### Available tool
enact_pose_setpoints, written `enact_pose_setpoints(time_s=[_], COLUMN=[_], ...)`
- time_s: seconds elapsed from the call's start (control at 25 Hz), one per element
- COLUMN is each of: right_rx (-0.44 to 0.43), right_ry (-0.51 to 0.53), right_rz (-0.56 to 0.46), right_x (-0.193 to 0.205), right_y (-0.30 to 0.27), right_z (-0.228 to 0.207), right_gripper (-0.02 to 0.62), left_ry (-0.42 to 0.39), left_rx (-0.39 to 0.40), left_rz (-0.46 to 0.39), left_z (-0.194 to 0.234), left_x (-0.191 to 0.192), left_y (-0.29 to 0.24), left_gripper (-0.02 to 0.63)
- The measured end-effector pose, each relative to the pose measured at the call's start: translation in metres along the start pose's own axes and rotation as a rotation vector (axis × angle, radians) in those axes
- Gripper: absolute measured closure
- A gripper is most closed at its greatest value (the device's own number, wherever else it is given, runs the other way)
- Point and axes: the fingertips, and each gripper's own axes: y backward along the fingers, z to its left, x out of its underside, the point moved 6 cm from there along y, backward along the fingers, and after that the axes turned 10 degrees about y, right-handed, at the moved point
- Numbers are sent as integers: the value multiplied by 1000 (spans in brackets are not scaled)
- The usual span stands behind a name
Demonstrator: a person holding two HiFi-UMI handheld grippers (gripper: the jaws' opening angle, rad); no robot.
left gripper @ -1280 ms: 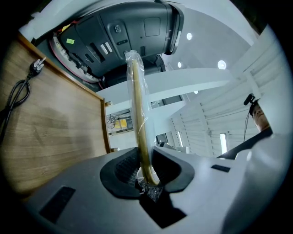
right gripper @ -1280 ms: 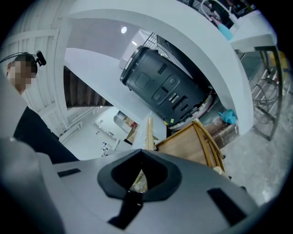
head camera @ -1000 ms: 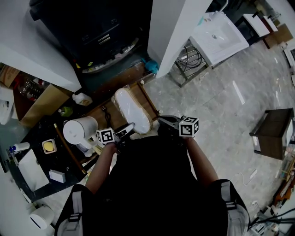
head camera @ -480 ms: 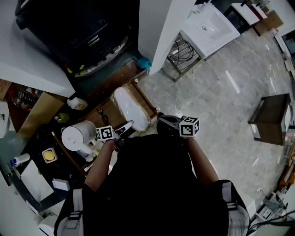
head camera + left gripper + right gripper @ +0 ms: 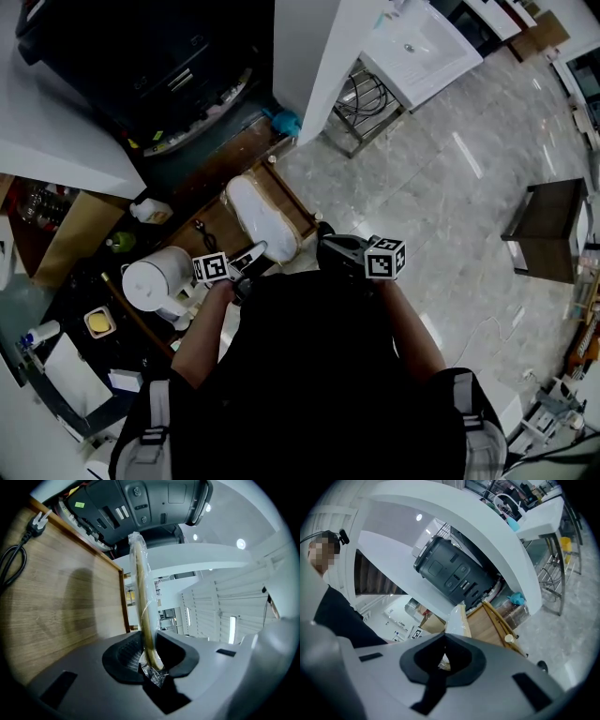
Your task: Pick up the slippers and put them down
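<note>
A pair of white slippers (image 5: pixel 261 214) with tan edges, wrapped in clear plastic, hangs between my two grippers over a wooden tabletop (image 5: pixel 214 225). My left gripper (image 5: pixel 246 265) is shut on the near left end. In the left gripper view the pack (image 5: pixel 140 597) stands edge-on between that gripper's (image 5: pixel 150 656) pads, with crumpled film at the pinch. My right gripper (image 5: pixel 333 251) is shut on the near right end. In the right gripper view the pack (image 5: pixel 457 620) rises out of that gripper's (image 5: pixel 444 660) dark jaws.
A black appliance (image 5: pixel 141 56) stands behind the wooden top, and a black plug and cable (image 5: pixel 18 550) lie on the wood. A white kettle (image 5: pixel 155 278) sits at the left. A white pillar (image 5: pixel 314 47), a washbasin (image 5: pixel 422 47) and a dark stool (image 5: pixel 548 230) stand on the grey tiled floor.
The left gripper has sunk a little with its end of the pack. The right gripper has hardly moved, and both grips are unchanged.
</note>
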Motion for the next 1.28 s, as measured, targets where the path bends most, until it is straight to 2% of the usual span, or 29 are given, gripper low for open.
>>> enact_pose_setpoints(time_s=[0.32, 0.92, 1.28], right_rx=[14, 60, 57], right_ry=[-6, -24, -29], right_rz=[30, 22, 35], right_x=[6, 6, 7], right_y=[1, 17, 14], right_z=[1, -4, -5], right_gripper=[588, 588, 588], left_ry=[43, 80, 144], left_rx=[-23, -62, -100], left_rz=[-7, 14, -25], left_z=[17, 39, 56], left_x=[-3, -3, -6], left_y=[-4, -11, -7], left_gripper=[522, 522, 522])
